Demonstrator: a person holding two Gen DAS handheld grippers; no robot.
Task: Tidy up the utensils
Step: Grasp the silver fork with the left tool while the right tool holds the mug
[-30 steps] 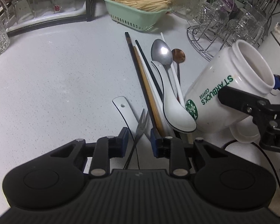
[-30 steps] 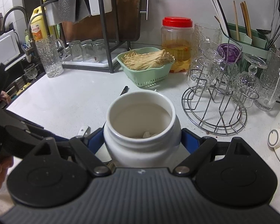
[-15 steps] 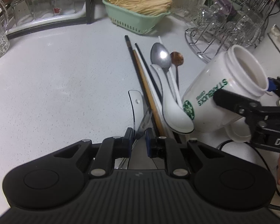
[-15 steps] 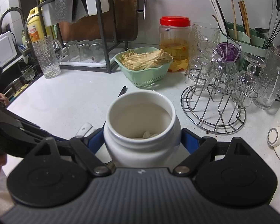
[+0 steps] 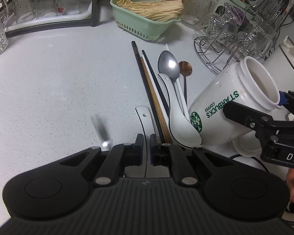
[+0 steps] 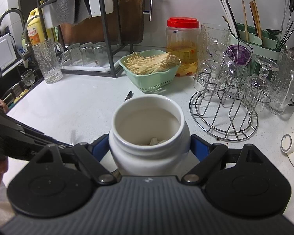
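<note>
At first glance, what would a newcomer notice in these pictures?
First the white Starbucks jar, tilted above the counter with the right gripper clamped on it. Beside it lies a row of chopsticks and spoons. The left gripper is closing its jaws on a flat white utensil.

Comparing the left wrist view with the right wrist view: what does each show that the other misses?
Only the left wrist view shows the chopsticks, metal spoon and white spoon lying beside the tilted mug, plus its green lettering. Only the right wrist view shows the red-lidded jar and into the mug's mouth. Both show the mug held by the right gripper, the green basket and the wire glass rack.
</note>
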